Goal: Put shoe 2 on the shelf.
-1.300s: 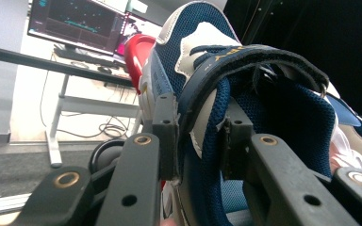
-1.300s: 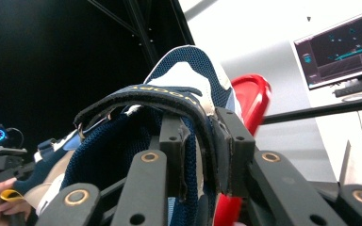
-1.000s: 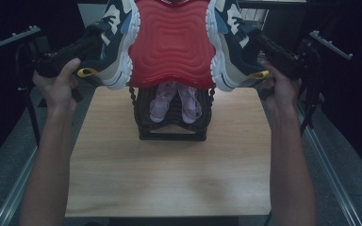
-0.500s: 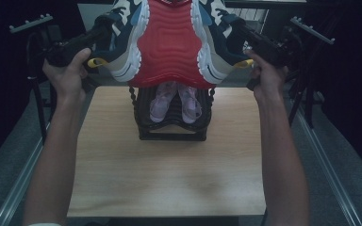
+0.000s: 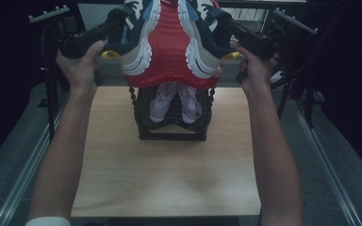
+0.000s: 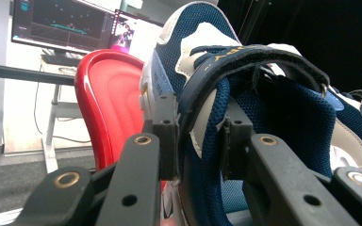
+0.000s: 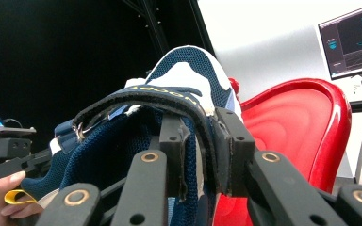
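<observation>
Two navy and white sneakers are held up in the air, soles toward the high view. My left gripper [image 5: 122, 28] is shut on the left sneaker [image 5: 139, 40]. In the left gripper view its jaws [image 6: 198, 122] clamp that sneaker's [image 6: 273, 103] collar just below the strap. My right gripper [image 5: 222, 26] is shut on the right sneaker [image 5: 201, 44]. In the right gripper view the pads [image 7: 198, 141] pinch that shoe's [image 7: 184, 75] collar and strap. Between the sneakers a red moulded shell [image 5: 169, 52] stands, partly covered by both soles.
Under the shell a black rack [image 5: 172, 134] with a pair of pink shoes [image 5: 174, 101] sits at the far side of the wooden table [image 5: 169, 183]. Dark metal stands [image 5: 52, 94] [image 5: 306, 70] flank the table. Monitors [image 6: 61, 23] glow behind the shell.
Both hands have carried their sneakers inward and slightly up, so the soles now overlap the red shell's edges and stand closer together. The grips have not changed.
</observation>
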